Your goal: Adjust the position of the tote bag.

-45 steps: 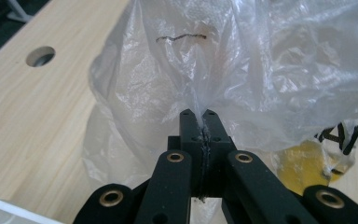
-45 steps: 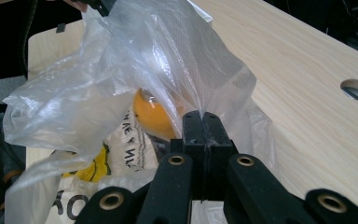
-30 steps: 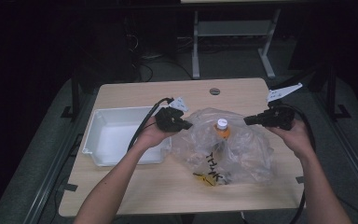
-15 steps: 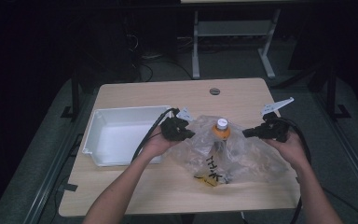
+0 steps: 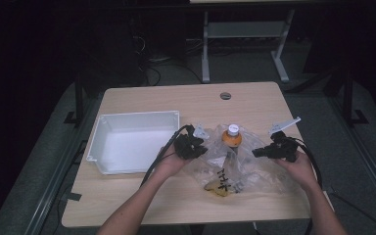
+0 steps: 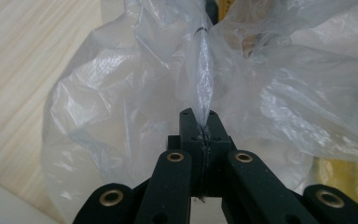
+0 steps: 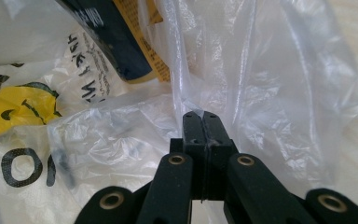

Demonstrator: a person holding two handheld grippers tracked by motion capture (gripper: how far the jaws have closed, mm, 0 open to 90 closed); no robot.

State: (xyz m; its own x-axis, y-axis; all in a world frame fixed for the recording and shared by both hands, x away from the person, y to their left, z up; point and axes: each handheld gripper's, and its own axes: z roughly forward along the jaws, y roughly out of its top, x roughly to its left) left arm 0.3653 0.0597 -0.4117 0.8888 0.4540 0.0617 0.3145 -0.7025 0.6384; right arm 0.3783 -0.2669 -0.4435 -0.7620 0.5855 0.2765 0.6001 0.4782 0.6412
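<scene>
The high view is looking forward and down from above the person's side, taking in the whole wooden table point(image 5: 176, 200) from a distance. Each gripper view is looking along its own black jaws at very close range, facing the clear plastic bag point(image 6: 121, 93) point(image 7: 270, 79). All three views are sharing this bag point(image 5: 254, 171) and the tabletop beneath it.

Both claws, left point(image 5: 199, 145) and right point(image 5: 257, 152), clamped tight, forearms converging.

Both grippers point(image 5: 196, 147) point(image 5: 259, 152) lowered, pulling the plastic bag point(image 5: 235, 169) down the bottle point(image 5: 232, 135).
</scene>
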